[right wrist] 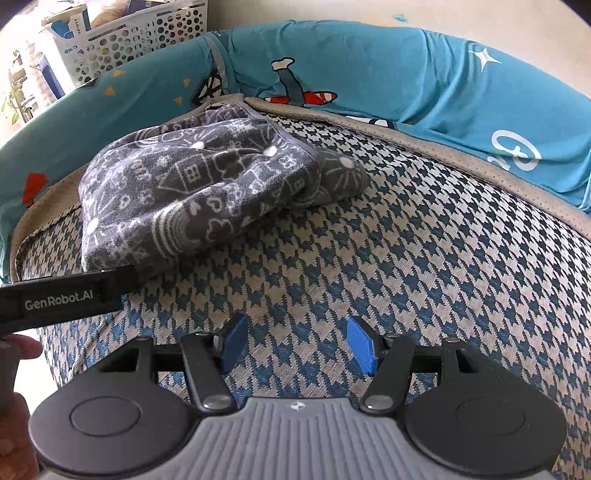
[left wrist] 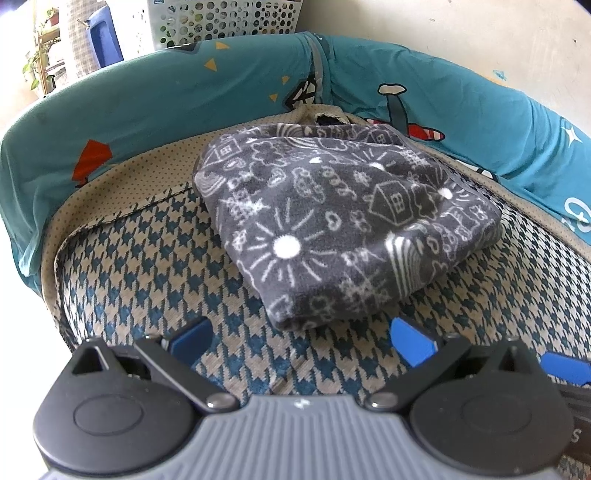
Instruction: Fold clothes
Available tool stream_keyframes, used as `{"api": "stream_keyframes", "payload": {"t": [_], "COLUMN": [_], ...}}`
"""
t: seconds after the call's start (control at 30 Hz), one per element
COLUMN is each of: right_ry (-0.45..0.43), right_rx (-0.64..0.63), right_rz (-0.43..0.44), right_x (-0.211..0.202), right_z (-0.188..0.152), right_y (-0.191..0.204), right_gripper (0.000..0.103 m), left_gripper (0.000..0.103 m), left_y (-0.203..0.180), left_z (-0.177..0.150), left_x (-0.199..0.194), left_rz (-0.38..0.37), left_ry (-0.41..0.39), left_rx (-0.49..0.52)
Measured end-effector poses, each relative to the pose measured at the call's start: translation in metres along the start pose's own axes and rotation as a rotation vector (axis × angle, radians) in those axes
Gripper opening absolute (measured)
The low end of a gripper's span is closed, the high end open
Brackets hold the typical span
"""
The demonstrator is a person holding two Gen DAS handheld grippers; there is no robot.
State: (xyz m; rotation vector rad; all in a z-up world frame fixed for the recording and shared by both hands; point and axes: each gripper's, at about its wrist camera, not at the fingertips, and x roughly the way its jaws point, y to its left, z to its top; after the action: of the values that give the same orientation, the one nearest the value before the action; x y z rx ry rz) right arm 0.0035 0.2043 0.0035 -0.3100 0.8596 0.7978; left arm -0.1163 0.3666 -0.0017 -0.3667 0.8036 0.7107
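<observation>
A grey garment [left wrist: 332, 218] with white doodle print lies folded in a compact bundle on a blue-and-beige houndstooth cushion [left wrist: 155, 266]. My left gripper [left wrist: 301, 341] is open and empty, just in front of the bundle's near corner. In the right wrist view the garment [right wrist: 192, 192] lies ahead to the left on the cushion [right wrist: 406, 240]. My right gripper [right wrist: 295, 345] is open and empty, over bare cushion, well short of the garment. The left gripper's body [right wrist: 62, 295] shows at the left edge there.
A teal cartoon-print cover [left wrist: 166, 99] wraps the raised back behind the cushion, also in the right wrist view [right wrist: 424, 81]. A white perforated basket [left wrist: 221, 18] stands behind it, top left. A pale wall [left wrist: 461, 26] is at the back right.
</observation>
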Motion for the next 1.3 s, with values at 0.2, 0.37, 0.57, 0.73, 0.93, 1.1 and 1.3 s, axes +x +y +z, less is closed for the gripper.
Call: {"api": "stream_keyframes", "payload": {"t": [0.2, 0.37, 0.57, 0.73, 0.93, 1.1, 1.3], "right_ry": [0.000, 0.001, 0.002, 0.003, 0.005, 0.007, 0.009], "right_rx": [-0.003, 0.001, 0.004, 0.003, 0.002, 0.001, -0.001], "right_rz": [0.002, 0.000, 0.000, 0.002, 0.001, 0.001, 0.000], "right_x": [-0.0004, 0.0000, -0.0008, -0.0009, -0.0008, -0.0007, -0.0001], "right_z": [-0.0001, -0.0001, -0.0001, 0.0001, -0.0002, -0.0003, -0.0006], "right_y": [0.0007, 0.0001, -0.0008, -0.0008, -0.0007, -0.0007, -0.0006], "right_gripper": [0.059, 0.059, 0.059, 0.059, 0.059, 0.059, 0.059], "left_gripper": [0.103, 0.103, 0.103, 0.103, 0.103, 0.103, 0.103], "left_y": [-0.0014, -0.0015, -0.0057, -0.0086, -0.0093, -0.0097, -0.0101], "left_z": [-0.0010, -0.0015, -0.0038, -0.0044, -0.0051, -0.0057, -0.0066], "left_x": [0.0002, 0.0012, 0.0006, 0.0015, 0.0015, 0.0008, 0.0009], "left_rz": [0.004, 0.003, 0.017, 0.017, 0.020, 0.020, 0.018], "left_ry": [0.002, 0.011, 0.004, 0.008, 0.009, 0.010, 0.014], "left_rx": [0.007, 0.004, 0.025, 0.034, 0.036, 0.032, 0.028]}}
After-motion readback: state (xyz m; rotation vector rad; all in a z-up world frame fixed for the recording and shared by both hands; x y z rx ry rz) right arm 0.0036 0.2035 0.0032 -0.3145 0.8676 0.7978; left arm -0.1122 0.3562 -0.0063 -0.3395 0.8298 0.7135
